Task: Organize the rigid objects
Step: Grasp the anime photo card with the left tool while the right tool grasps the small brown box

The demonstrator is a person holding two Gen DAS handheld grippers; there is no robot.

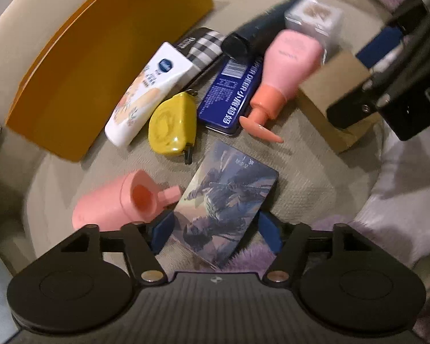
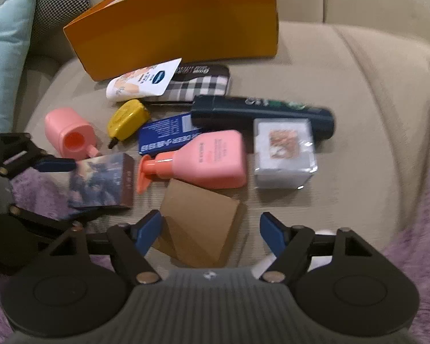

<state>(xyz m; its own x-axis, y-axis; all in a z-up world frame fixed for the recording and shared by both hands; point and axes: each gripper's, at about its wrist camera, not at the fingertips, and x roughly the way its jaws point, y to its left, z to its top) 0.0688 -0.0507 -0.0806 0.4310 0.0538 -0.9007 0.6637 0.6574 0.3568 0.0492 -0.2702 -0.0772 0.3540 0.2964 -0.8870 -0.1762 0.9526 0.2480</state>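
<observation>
Left wrist view: the left tongs (image 1: 213, 230) stand spread around the picture box (image 1: 223, 203), blue pads at its sides; whether they press it I cannot tell. Right wrist view: the right tongs (image 2: 210, 232) gape open over the brown cardboard box (image 2: 199, 226) on the sofa cushion (image 2: 344, 86), pads apart from it

Home living room: beige sofa (image 2: 344, 66), cushions (image 2: 5, 57)

dim warm light | motion blur | fisheye bending at edges | soft shadows
</observation>
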